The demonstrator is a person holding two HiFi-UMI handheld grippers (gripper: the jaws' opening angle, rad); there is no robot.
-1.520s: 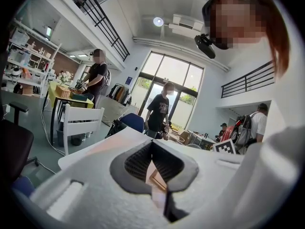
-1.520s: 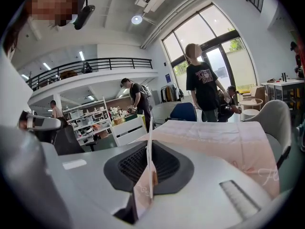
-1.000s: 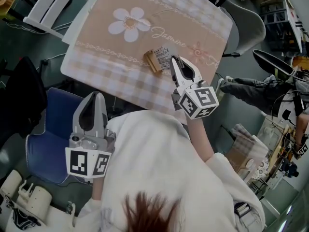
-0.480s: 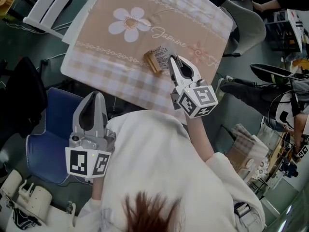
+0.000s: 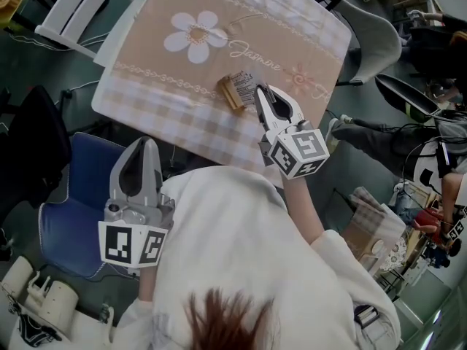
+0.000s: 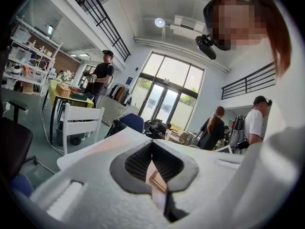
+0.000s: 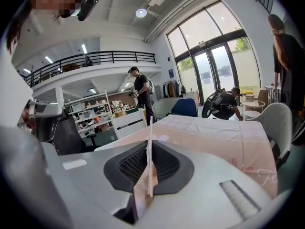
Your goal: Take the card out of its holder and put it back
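The right gripper (image 5: 259,95) pinches the card (image 7: 149,144) upright, edge-on, between narrow fingers; the holder (image 5: 231,93) lies just beyond the fingertips on the tabletop (image 5: 182,126); the left gripper (image 5: 144,148), fingers together and empty, hangs well apart.

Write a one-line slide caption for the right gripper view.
Right gripper shut on a thin card, seen edge-on, with the pink tablecloth beyond.
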